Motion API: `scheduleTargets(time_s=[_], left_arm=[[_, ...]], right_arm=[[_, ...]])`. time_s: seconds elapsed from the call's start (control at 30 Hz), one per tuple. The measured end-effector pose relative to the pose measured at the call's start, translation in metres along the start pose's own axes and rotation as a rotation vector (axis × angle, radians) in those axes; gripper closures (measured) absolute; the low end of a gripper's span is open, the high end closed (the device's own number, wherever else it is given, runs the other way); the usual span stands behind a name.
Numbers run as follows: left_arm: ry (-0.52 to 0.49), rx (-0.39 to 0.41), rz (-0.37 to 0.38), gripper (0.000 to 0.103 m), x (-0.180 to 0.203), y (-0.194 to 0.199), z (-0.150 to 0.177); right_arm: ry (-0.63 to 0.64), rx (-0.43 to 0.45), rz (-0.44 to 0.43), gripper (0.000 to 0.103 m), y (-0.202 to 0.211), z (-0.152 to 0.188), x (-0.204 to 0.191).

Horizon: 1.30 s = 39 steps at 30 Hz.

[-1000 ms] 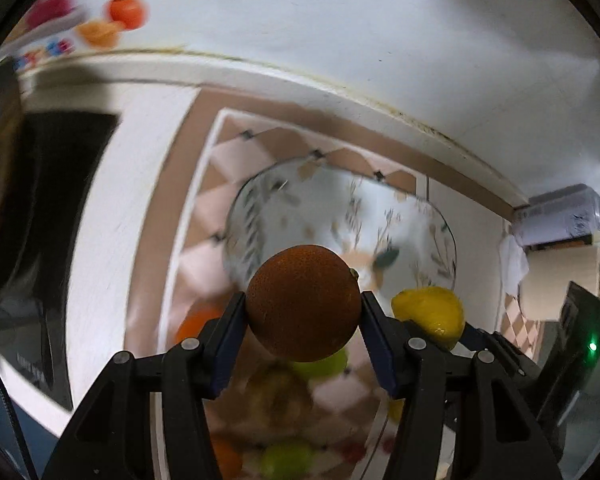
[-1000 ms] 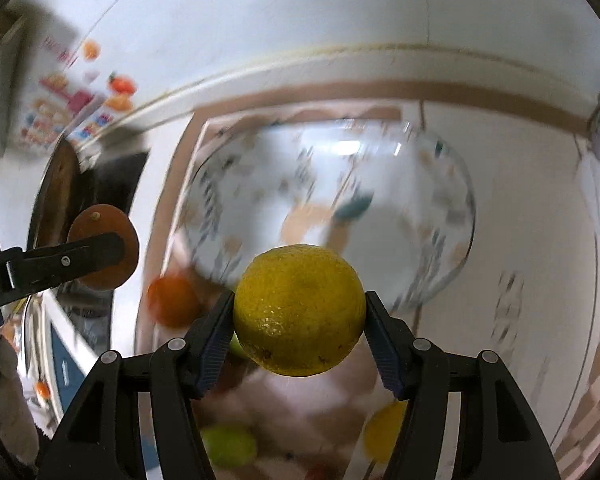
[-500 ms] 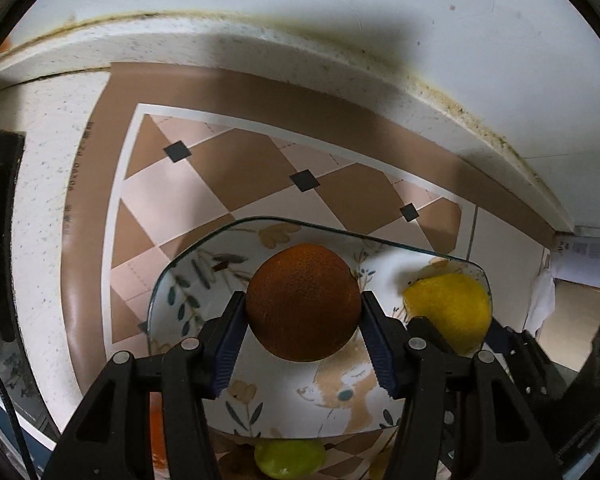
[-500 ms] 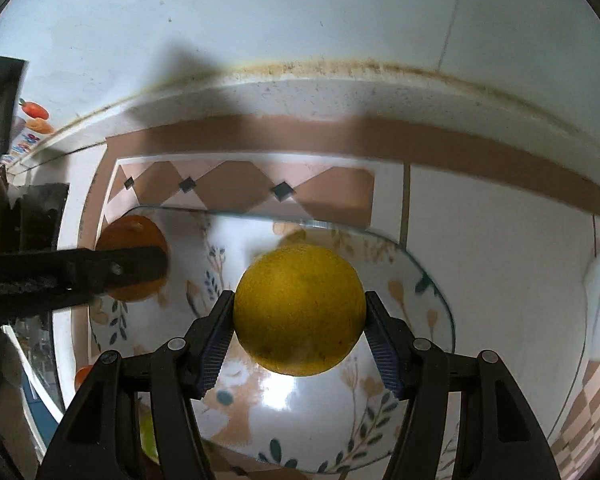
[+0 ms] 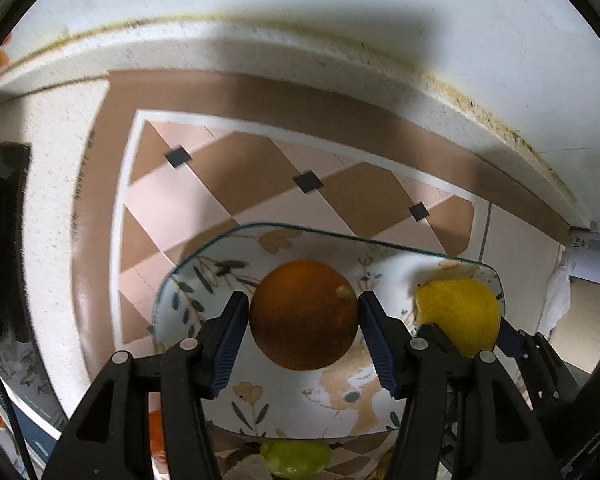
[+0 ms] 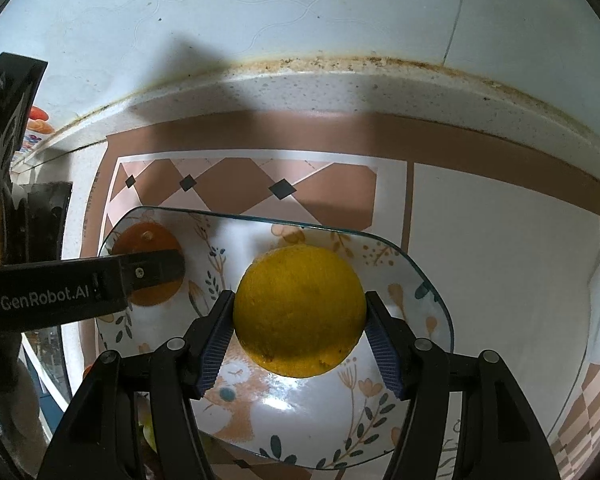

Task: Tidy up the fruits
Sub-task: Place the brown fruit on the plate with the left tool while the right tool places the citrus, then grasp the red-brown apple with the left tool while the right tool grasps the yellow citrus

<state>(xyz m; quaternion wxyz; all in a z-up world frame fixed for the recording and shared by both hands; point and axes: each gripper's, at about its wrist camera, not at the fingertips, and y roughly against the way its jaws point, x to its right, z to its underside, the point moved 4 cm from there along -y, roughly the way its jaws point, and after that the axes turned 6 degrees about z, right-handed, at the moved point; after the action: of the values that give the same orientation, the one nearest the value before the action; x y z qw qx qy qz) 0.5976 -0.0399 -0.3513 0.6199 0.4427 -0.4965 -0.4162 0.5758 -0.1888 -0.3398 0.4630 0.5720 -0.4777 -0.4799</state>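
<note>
My left gripper [image 5: 303, 322] is shut on a dark orange [image 5: 303, 316], held low over the left part of a glass plate with a leaf and flower pattern [image 5: 204, 272]. My right gripper [image 6: 300, 314] is shut on a yellow citrus fruit [image 6: 300, 310], held over the middle of the same plate [image 6: 420, 280]. In the right wrist view the left gripper's finger [image 6: 80, 284] crosses in front of the orange [image 6: 148, 240]. In the left wrist view the yellow fruit [image 5: 460, 312] shows at the right, over the plate's right part.
The plate sits on a counter mat of brown and pink diamonds [image 5: 240, 184] near the white wall [image 5: 300, 20]. A green fruit [image 5: 296, 458] and an orange fruit [image 5: 156, 432] lie on the mat in front of the plate. A black object [image 5: 0, 240] is at the left.
Both grippers have moved forward and down with their fruits over the last second. The plate now fills more of each view and the fruits sit close over it.
</note>
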Motion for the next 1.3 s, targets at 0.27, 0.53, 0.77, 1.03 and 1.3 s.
scheduleTargets(time_s=[0.27, 0.53, 0.77, 1.03, 1.3], left_arm=[[-0.019, 0.03, -0.067, 0.018, -0.009, 0.025, 0.015], [-0.064, 0.124, -0.097, 0.018, -0.024, 0.057, 0.067], [-0.126, 0.246, -0.146, 0.018, -0.026, 0.102, 0.121], [-0.184, 0.392, -0.158, 0.018, -0.009, 0.139, 0.156], [-0.227, 0.51, -0.151, 0.018, -0.007, 0.18, 0.212]], right_arm=[[-0.057, 0.007, 0.035, 0.012, 0.019, 0.005, 0.008], [-0.078, 0.054, 0.125, 0.009, 0.053, 0.035, 0.011], [-0.104, 0.099, 0.136, 0.009, 0.087, 0.072, 0.011], [-0.09, 0.174, 0.154, 0.009, 0.133, 0.119, -0.005], [-0.07, 0.289, 0.168, 0.009, 0.19, 0.164, -0.028]])
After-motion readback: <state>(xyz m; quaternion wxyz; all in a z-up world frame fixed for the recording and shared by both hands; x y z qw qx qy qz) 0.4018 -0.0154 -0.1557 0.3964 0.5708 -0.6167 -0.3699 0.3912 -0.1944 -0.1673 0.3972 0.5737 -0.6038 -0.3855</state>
